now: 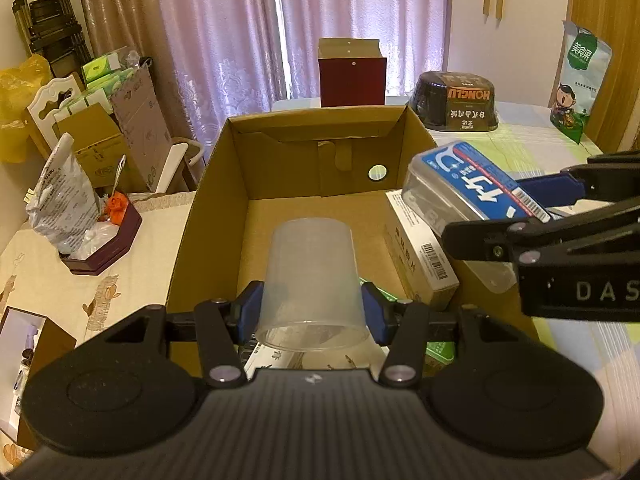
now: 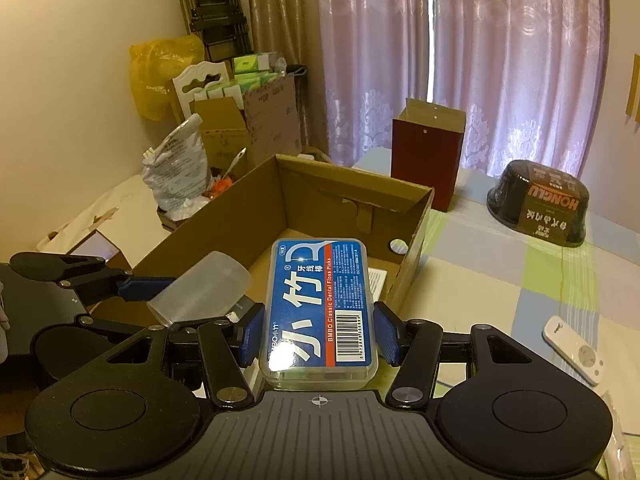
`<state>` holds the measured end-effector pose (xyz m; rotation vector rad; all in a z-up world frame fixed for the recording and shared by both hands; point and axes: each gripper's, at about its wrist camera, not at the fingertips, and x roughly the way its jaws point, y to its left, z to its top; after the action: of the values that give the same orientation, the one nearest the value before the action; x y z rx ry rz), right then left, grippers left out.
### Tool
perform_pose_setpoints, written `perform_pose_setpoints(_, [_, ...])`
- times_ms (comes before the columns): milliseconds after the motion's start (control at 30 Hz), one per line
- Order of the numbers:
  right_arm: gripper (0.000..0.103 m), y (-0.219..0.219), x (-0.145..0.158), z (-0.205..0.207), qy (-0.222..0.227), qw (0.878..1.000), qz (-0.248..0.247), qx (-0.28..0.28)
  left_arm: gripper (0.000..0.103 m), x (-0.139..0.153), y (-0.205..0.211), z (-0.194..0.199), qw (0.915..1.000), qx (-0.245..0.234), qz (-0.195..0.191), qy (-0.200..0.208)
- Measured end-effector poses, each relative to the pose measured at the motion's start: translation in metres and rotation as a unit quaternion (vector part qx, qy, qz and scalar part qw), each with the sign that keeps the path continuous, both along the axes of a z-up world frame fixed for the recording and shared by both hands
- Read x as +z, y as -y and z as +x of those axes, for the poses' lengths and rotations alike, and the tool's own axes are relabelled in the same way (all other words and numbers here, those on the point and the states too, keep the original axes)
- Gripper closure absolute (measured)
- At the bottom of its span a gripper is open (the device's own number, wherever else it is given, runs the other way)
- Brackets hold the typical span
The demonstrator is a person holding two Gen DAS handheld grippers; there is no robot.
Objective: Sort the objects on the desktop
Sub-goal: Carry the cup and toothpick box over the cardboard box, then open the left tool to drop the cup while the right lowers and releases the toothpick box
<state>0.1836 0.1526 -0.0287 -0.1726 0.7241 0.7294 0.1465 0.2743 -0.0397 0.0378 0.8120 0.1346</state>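
Left gripper (image 1: 312, 312): closed partway on a translucent frosted plastic cup (image 1: 310, 280), its blue pads pressed against the cup's two sides near the open rim.
Cup: held with its mouth toward the wrist camera and its base pointing away, above the inside of the open brown cardboard box (image 1: 280, 152).
Right gripper (image 2: 320, 332): jaws clamped on a clear plastic floss-pick case with a blue and red label (image 2: 318, 308), one blue pad on each long side near the barcode end.
Floss-pick case: held label-up, over the box's right wall in the left wrist view.
Cardboard box: stands on the cloth-covered table (image 2: 500, 280); a white carton with a barcode (image 1: 424, 256) leans inside against its right wall, and green packaging shows under the cup.
Beyond the box: a dark red paper bag (image 2: 428, 160) and an upturned dark bowl-shaped package (image 2: 540, 204) on the table.
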Motion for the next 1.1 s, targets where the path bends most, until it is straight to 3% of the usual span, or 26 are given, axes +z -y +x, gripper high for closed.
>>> perform_pose_setpoints(267, [0.047, -0.003, -0.001, 0.004, 0.001, 1.000, 0.001, -0.004, 0.055, -0.005, 0.000, 0.006, 1.0000, -0.001, 0.000, -0.005])
perform_pose_setpoints(367, [0.047, -0.003, -0.001, 0.004, 0.002, 1.000, 0.002, -0.005, 0.041, -0.005, 0.000, 0.006, 1.0000, 0.002, 0.004, -0.002])
perform_pose_setpoints(1100, [0.047, -0.027, -0.002, 0.007, -0.001, 1.000, -0.002, 0.017, 0.041, -0.004, -0.008, -0.028, 0.9999, 0.014, -0.004, 0.003])
